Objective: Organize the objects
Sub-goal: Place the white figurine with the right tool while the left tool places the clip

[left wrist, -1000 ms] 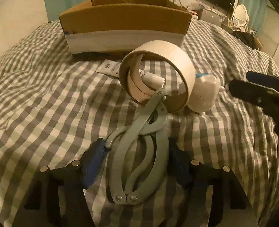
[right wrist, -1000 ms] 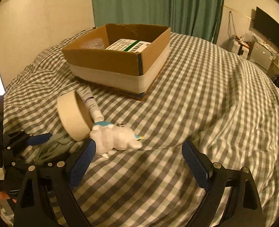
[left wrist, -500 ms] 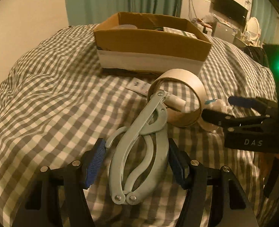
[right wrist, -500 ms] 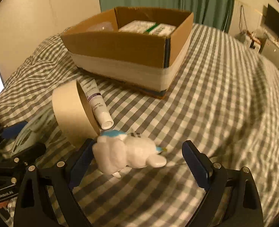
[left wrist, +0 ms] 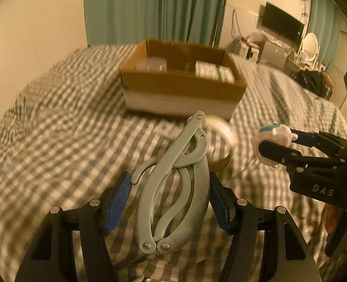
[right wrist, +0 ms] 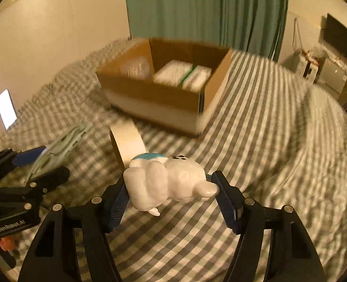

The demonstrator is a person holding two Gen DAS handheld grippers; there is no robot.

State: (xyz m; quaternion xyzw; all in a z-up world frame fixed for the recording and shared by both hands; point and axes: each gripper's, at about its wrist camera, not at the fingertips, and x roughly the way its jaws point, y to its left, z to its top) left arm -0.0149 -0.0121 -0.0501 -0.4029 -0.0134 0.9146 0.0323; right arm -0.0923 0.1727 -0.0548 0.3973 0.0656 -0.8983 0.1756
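the left gripper (left wrist: 169, 202) is clamped on a pale grey-green hinged tool (left wrist: 173, 188), its blue pads (left wrist: 117, 199) pressing the tool's curved handles from both sides, and the tool's long arm points forward toward the cardboard box (left wrist: 182, 89). in the right wrist view the same tool (right wrist: 58, 148) shows at the left edge, blurred, held in that gripper (right wrist: 32, 164) above the checked bedspread (right wrist: 279, 152)

the right gripper (right wrist: 171, 195) is closed on a white figurine (right wrist: 168, 183) with a blue patch and small dark markings on top; the figurine lies sideways between the fingers, one finger against its rounded body and the other against its narrower end. from the left wrist view the figurine (left wrist: 274, 138) appears off to the right, lifted clear of the bedspread (left wrist: 55, 141), gripped by the black fingers of the right gripper (left wrist: 281, 145)

a roll of wide tape (right wrist: 128, 143) stands on edge on the bed between the two grippers, just beyond the figurine. a small flat packet (left wrist: 166, 128) lies near it, though blur makes it hard to be sure what it is

the cardboard box (right wrist: 171, 87) sits open further back on the bed, with a white band around its lower half. inside are two white packages (right wrist: 182, 75) side by side and a clear container (right wrist: 135, 67) at the left end. green curtains (right wrist: 208, 11) hang behind
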